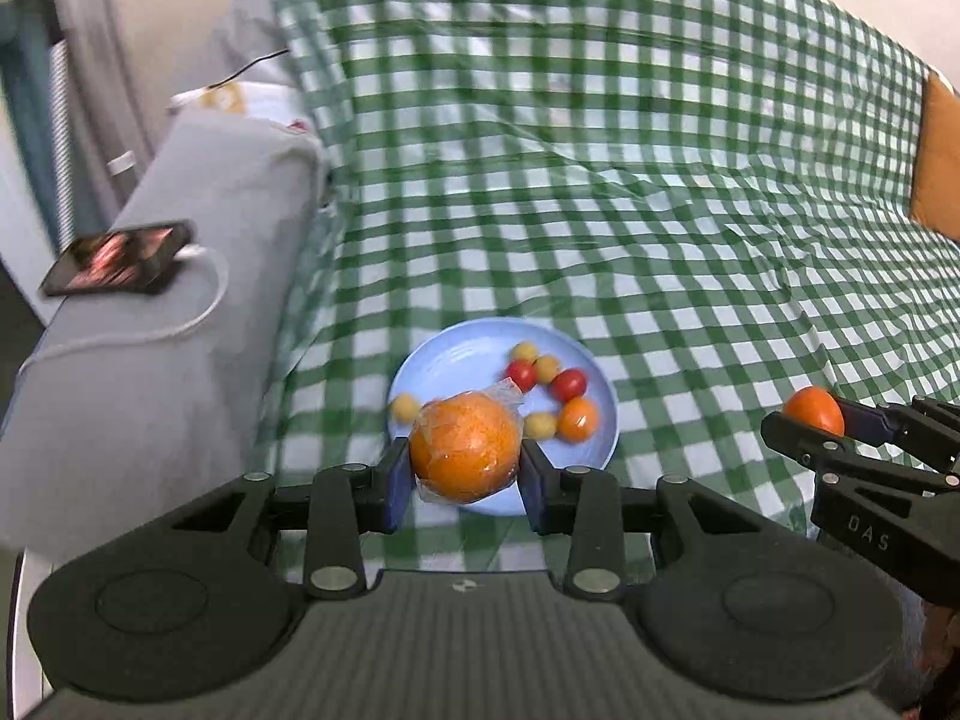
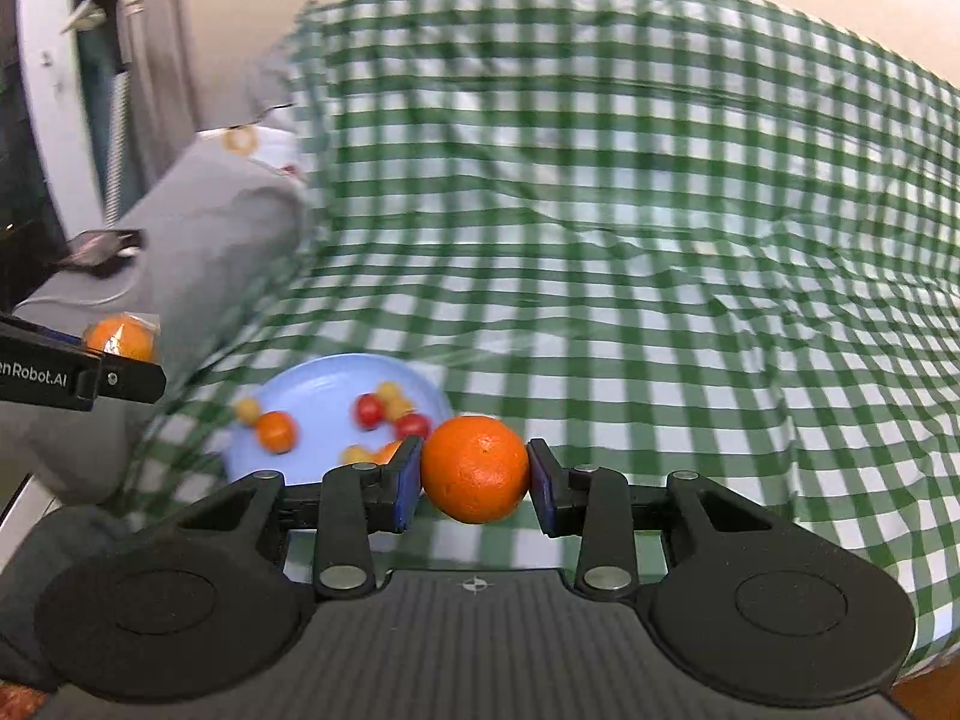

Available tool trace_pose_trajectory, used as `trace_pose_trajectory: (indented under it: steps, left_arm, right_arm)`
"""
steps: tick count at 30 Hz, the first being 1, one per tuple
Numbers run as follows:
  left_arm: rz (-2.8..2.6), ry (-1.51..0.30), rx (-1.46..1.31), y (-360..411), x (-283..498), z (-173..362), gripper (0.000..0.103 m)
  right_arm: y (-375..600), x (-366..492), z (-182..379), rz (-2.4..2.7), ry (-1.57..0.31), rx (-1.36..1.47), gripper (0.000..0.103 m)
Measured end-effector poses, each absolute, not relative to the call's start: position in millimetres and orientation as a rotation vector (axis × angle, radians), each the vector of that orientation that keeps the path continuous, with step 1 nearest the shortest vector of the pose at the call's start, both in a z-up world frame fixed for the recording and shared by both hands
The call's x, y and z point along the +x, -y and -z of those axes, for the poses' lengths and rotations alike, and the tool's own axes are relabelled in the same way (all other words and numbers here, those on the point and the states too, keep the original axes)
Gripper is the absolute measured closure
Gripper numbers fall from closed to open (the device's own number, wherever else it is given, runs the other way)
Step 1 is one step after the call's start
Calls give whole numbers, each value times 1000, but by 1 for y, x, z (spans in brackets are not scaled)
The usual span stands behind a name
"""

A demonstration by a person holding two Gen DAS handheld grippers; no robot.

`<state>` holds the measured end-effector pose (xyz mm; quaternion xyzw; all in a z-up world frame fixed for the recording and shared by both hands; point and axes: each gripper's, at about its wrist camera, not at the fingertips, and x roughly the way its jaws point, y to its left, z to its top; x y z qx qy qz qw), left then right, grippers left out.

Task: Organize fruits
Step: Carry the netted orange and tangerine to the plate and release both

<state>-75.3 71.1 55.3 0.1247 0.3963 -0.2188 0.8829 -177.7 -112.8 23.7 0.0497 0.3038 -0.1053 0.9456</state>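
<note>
You are working in a home living room: a grey sofa armrest (image 1: 198, 222) carrying a charging phone (image 1: 120, 257), with a green checked cloth (image 1: 600, 180) draped over the seat.

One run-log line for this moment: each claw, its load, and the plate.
left claw: shut on wrapped orange | right claw: shut on bare orange | blue plate: small red, yellow, orange fruits, on checked cloth

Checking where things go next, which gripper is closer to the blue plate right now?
Left. The left gripper hangs at the blue plate's near rim; the right gripper is off to its side.
</note>
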Motion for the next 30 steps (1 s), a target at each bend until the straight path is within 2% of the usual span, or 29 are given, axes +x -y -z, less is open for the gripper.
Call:
trace_pose_trajectory:
  steps: [12,30]
  left_arm:
    - [425,-848,204,-110,-88,-48,62]
    - [432,-926,284,-71,-30,-9,62]
  right_arm:
    - [72,-192,-25,132,-643,55,65]
    - [88,-132,8,98,-721,68,65]
